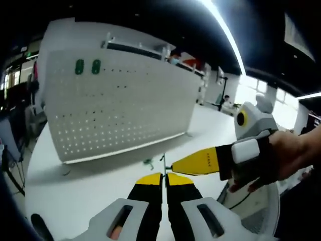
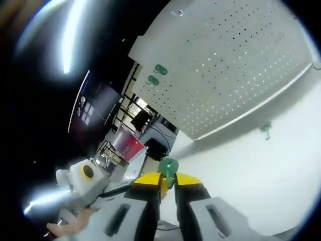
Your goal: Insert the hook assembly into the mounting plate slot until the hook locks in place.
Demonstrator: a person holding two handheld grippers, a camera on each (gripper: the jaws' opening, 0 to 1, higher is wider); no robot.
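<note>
Right gripper point(image 2: 168, 182) clamps a green hook point(image 2: 168, 168) – left gripper point(image 1: 164, 176) pinches a thin hook point(image 1: 163, 165), pegboard point(image 1: 120, 100) ahead

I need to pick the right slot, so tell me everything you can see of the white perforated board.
The white perforated board stands nearly upright on the white table, looks like painted metal, and carries even rows of small holes. Two green hooks sit side by side near its upper corner. Its bottom edge meets the tabletop. Neither pair of tongs touches it.
</note>
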